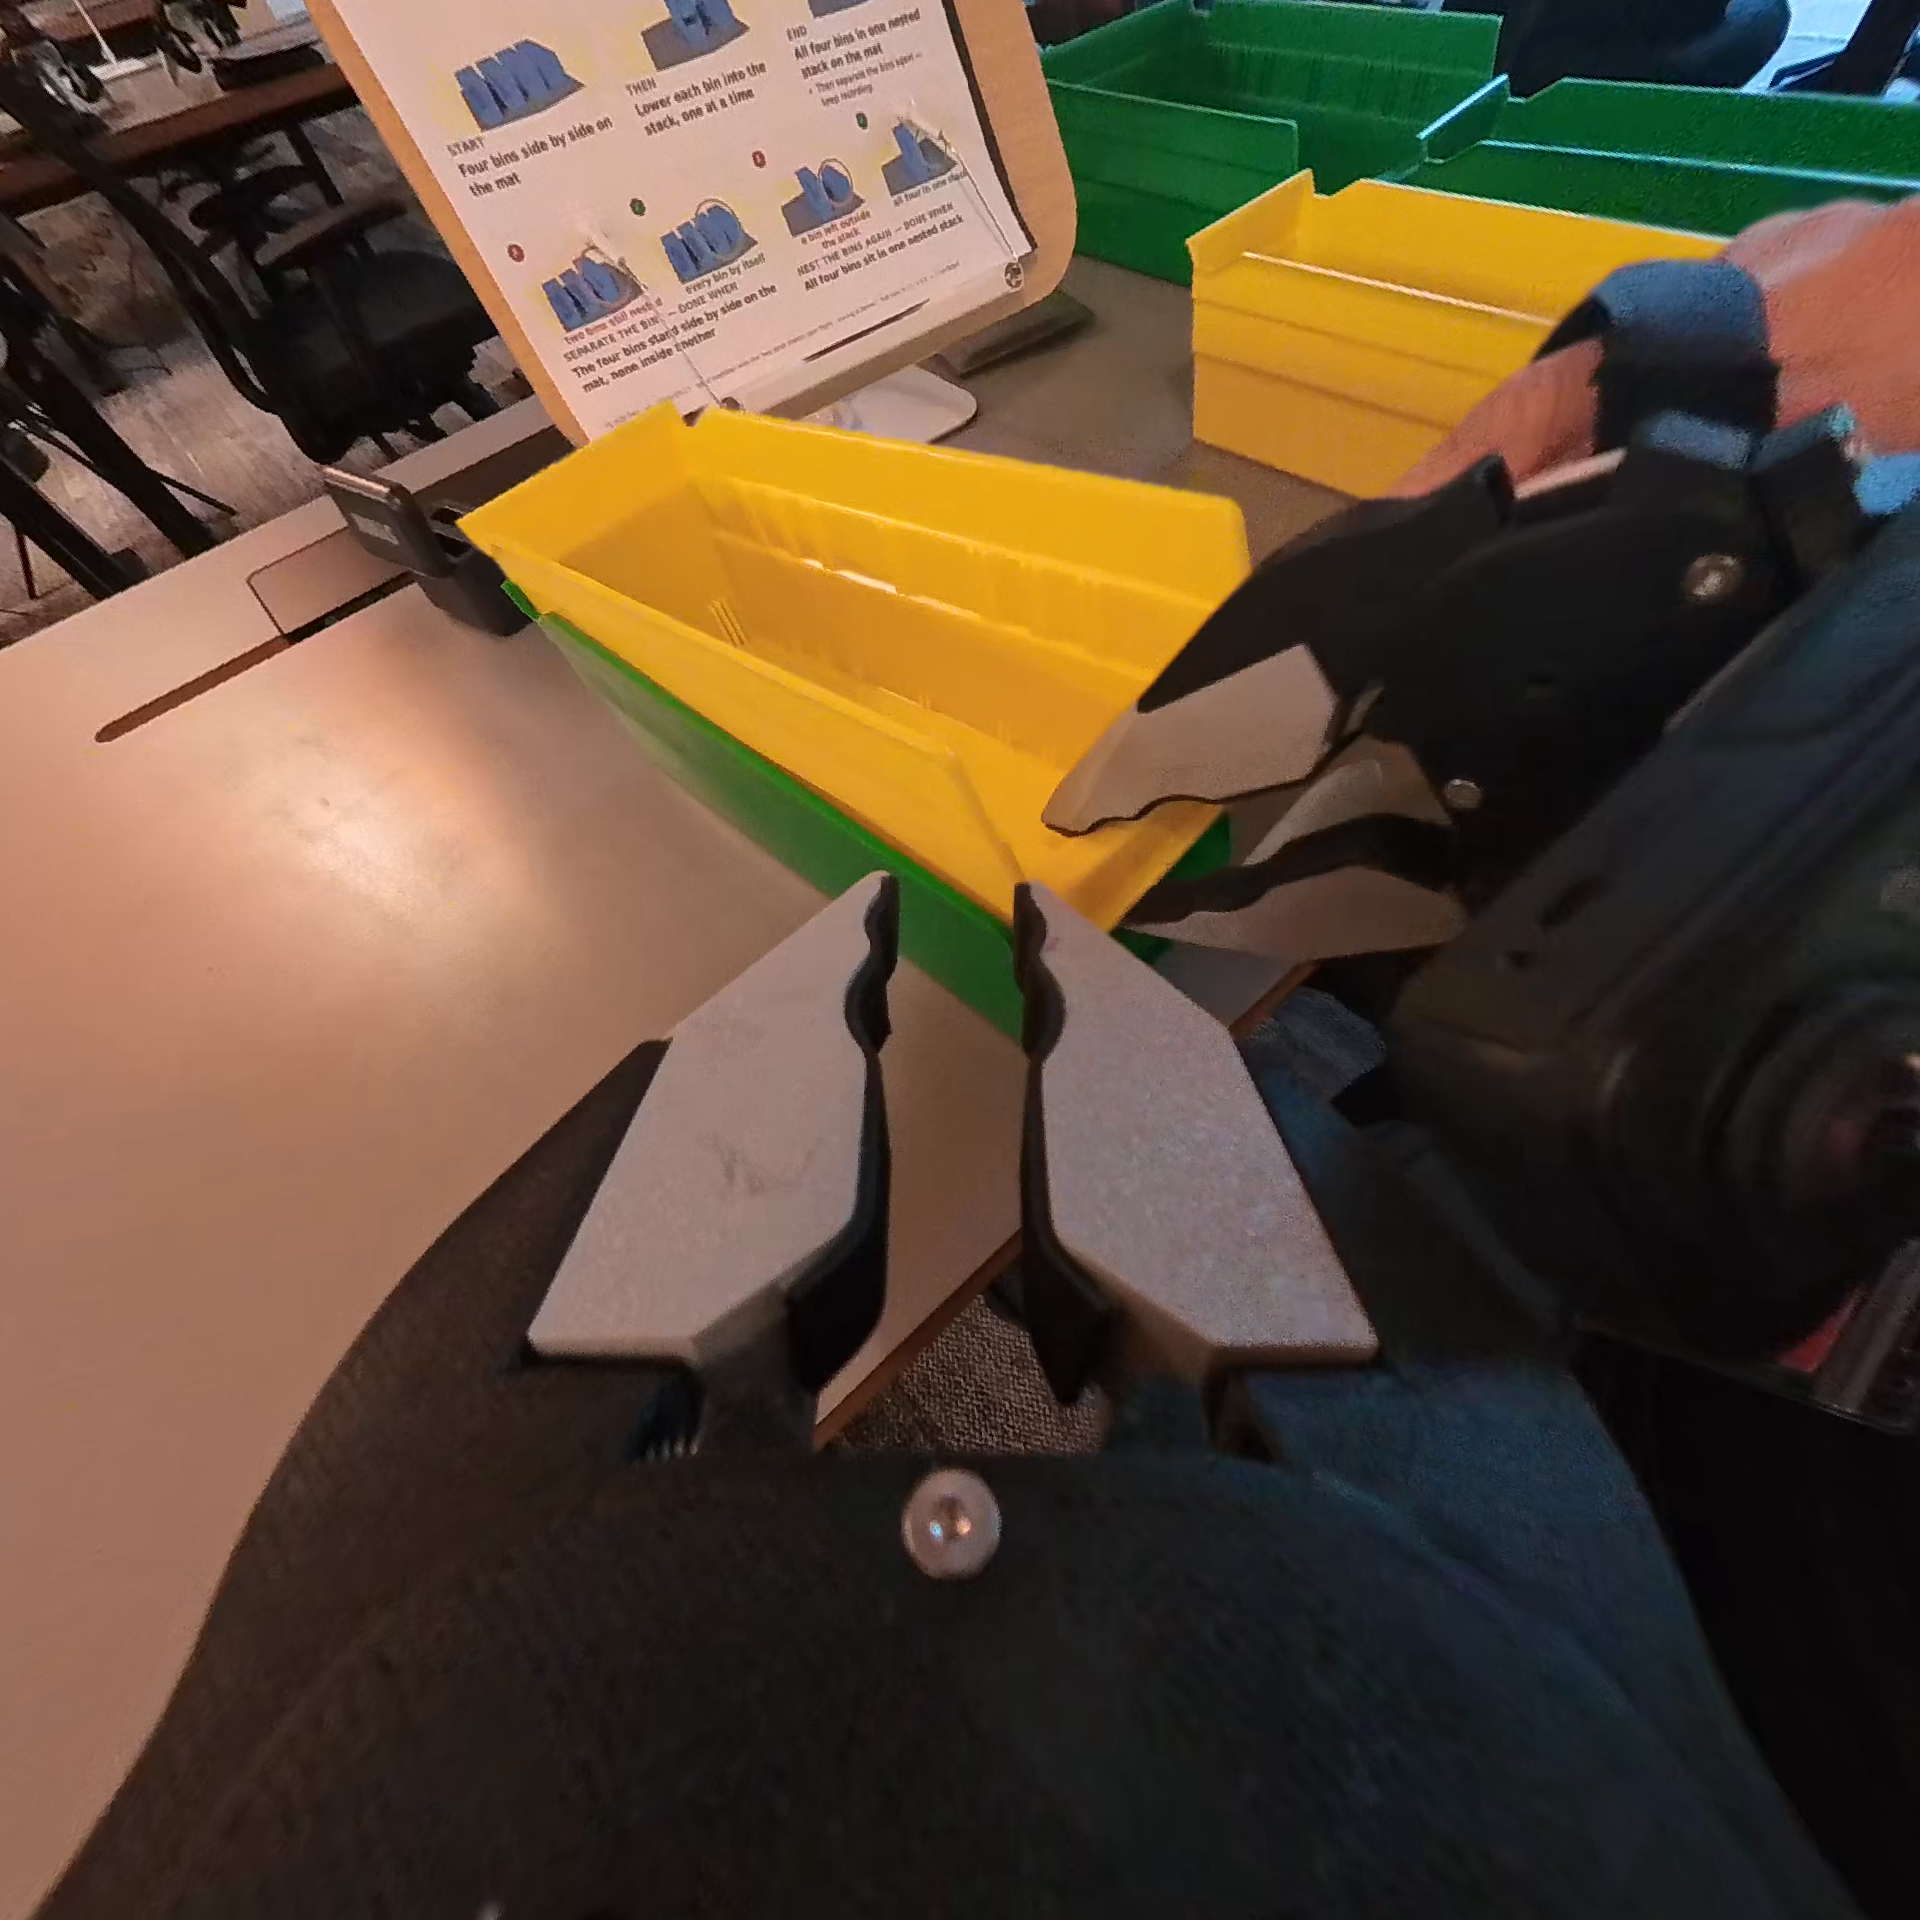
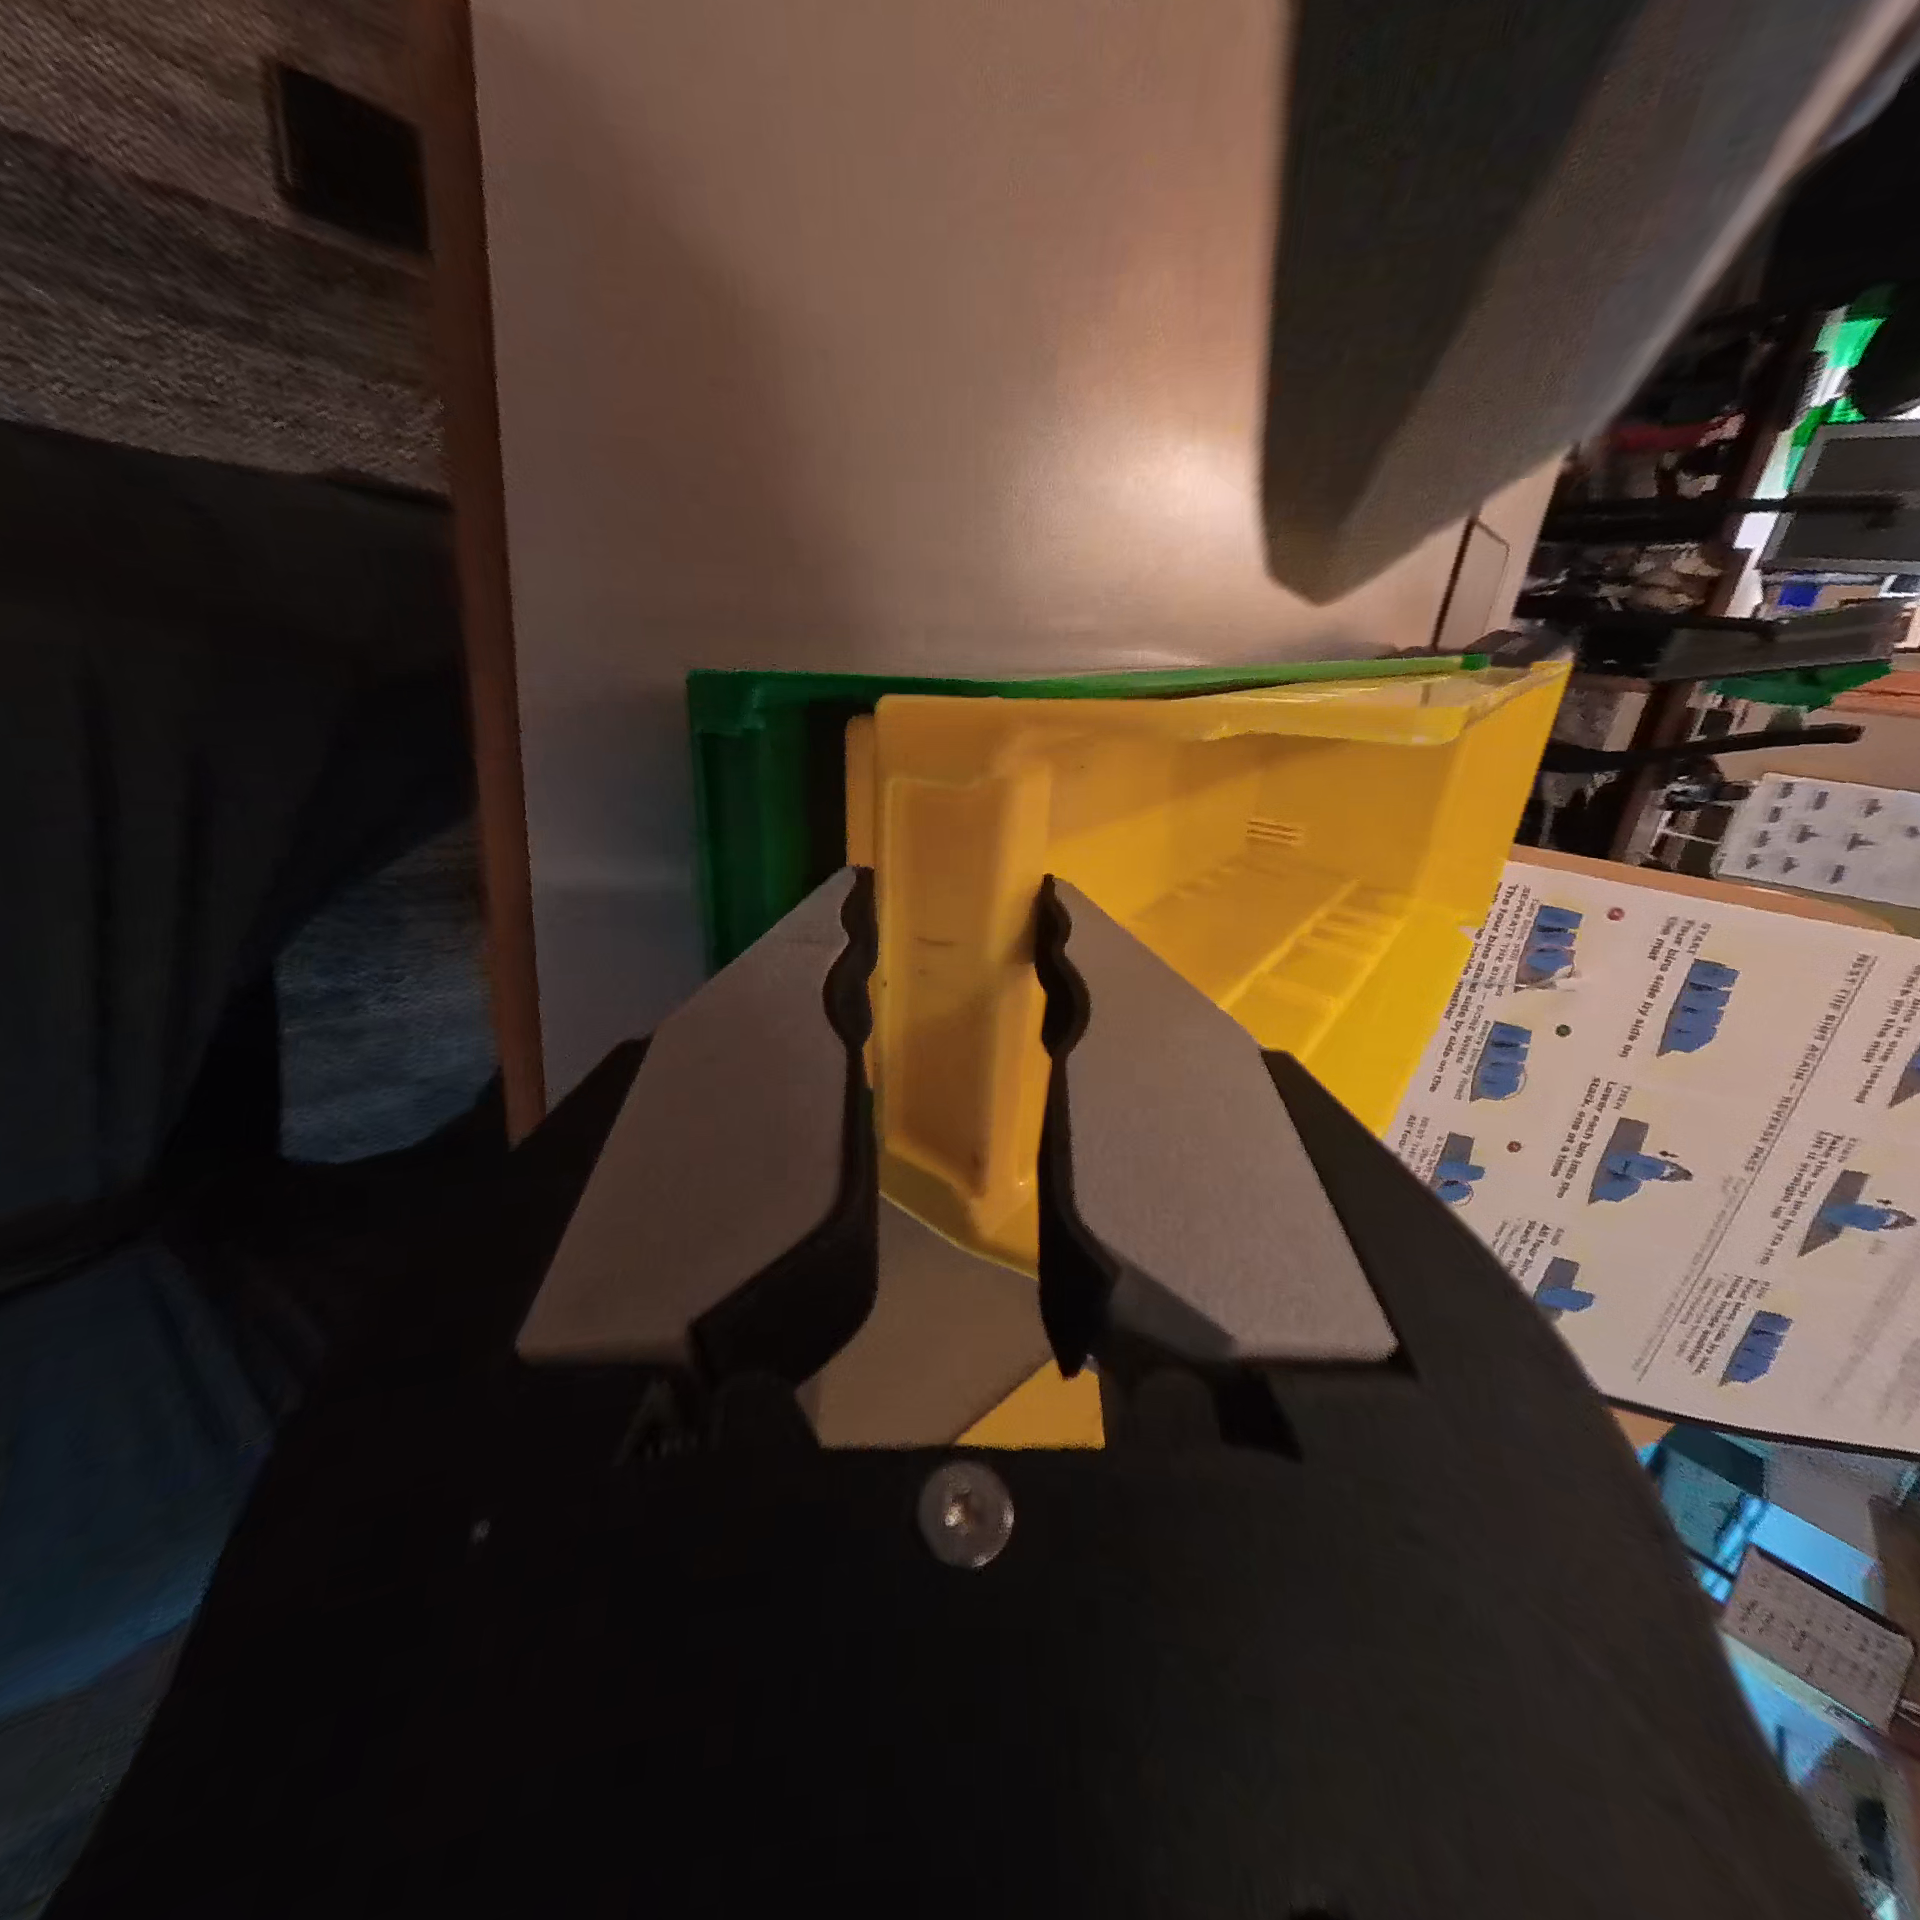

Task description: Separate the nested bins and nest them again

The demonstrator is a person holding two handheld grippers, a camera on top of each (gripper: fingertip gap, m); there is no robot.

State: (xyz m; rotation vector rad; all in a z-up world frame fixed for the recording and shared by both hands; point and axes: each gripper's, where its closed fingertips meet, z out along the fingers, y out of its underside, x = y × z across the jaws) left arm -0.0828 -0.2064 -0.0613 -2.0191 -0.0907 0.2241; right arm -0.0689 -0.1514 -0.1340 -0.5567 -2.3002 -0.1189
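Note:
A yellow bin [image 1: 883, 665] sits nested in a green bin [image 1: 790, 821] on the pale table [image 1: 312, 883], with its near end raised a little. My right gripper [image 1: 1112, 868] comes in from the right with its jaws over and under the yellow bin's near end. In the right wrist view, my right gripper [image 2: 951, 883] is shut on the end wall of the yellow bin [image 2: 1299, 883], and the green bin [image 2: 748, 790] shows behind it. My left gripper [image 1: 953, 891] is open and empty, just in front of the green bin's near corner.
A second yellow bin [image 1: 1403, 343] stands at the back right, with green bins [image 1: 1247, 114] behind it. An instruction sheet on a stand [image 1: 675, 187] rises behind the nested pair. A black clamp [image 1: 416, 540] sits at the bins' far end. The table's front edge is close.

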